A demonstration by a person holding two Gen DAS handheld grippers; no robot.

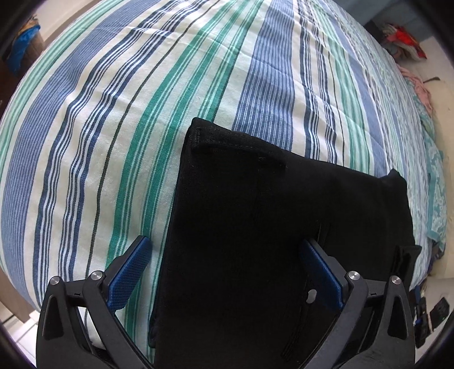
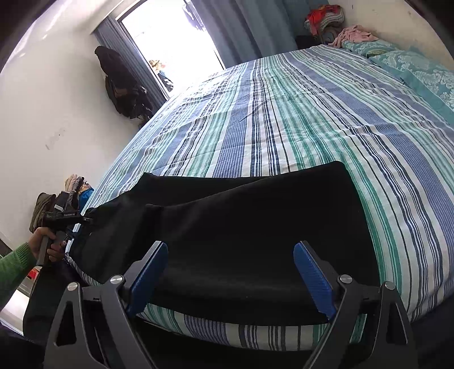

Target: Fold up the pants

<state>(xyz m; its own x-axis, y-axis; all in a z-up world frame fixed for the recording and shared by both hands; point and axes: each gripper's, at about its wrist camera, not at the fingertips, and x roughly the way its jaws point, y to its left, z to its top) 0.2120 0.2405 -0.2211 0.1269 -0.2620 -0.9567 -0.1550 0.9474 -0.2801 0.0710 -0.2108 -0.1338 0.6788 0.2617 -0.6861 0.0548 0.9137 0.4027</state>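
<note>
1. The black pants [image 1: 283,227] lie folded on the bed, near its front edge.
2. The bed has a striped sheet [image 1: 142,113] – blue, green and white lines run along it.
3. The left gripper [image 1: 227,255] points down over the pants. Its jaws are wide apart and hold nothing.
4. One blue finger [image 1: 127,275] of the left gripper is over the sheet, just beside the edge of the pants. The other one is over the black cloth.
5. The right gripper [image 2: 229,272] hangs over the near end of the pants, by the edge of the bed. Its jaws are wide apart too – they hold nothing, and the cloth shows between them.
6. In the right wrist view, a hand [image 2: 46,244] with a green sleeve [image 2: 14,272] holds the left gripper's handle at the far left end of the pants.
7. A teal patterned pillow [image 2: 420,71] lies at the far end of the bed.
8. A pile of clothes [image 2: 326,17] sits in the far corner of the room.
9. A bright window [image 2: 170,34] is in the wall past the bed.
</note>
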